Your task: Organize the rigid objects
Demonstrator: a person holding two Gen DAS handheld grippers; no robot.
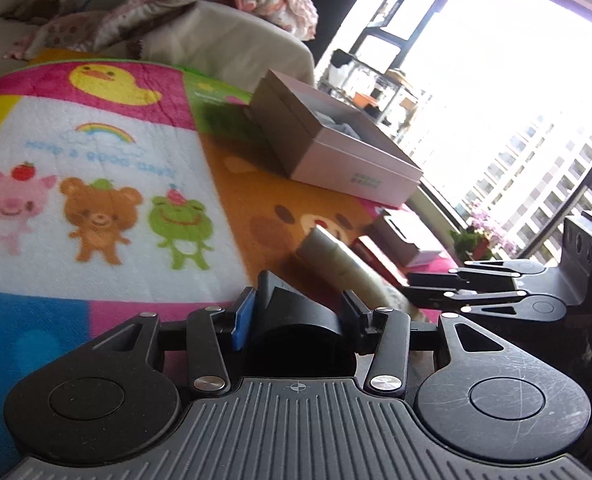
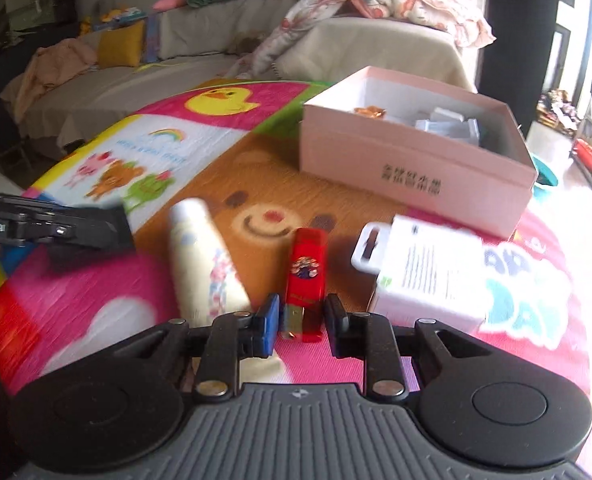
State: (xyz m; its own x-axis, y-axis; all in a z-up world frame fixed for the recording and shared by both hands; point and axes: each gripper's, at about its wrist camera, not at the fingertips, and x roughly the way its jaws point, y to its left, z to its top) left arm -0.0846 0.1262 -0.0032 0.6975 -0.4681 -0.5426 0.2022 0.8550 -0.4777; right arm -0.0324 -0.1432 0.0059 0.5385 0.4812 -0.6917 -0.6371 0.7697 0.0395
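Pink box [image 2: 412, 168]: sat open-topped on the cartoon blanket [image 2: 96, 308] well ahead of the right fingers, slightly to their right, with small pale items inside.
Red case [image 2: 306, 276]: lay flat just ahead of the right gripper [image 2: 302, 322], its near end in the gap between the 2 fingers, neither pad clearly touching it.
Right fingers: stood narrowly apart, not clamped on anything.
Cream tube [image 2: 200, 256]: lay to the left of the right fingers, beside the red case.
White packet [image 2: 424, 268]: lay to the right of those fingers, near the pink box.
Left gripper [image 1: 300, 312]: its fingers were closed on a black object [image 1: 296, 316], whose kind could not be told.
Left view: cream tube lay just ahead of those fingers, pink box farther ahead.
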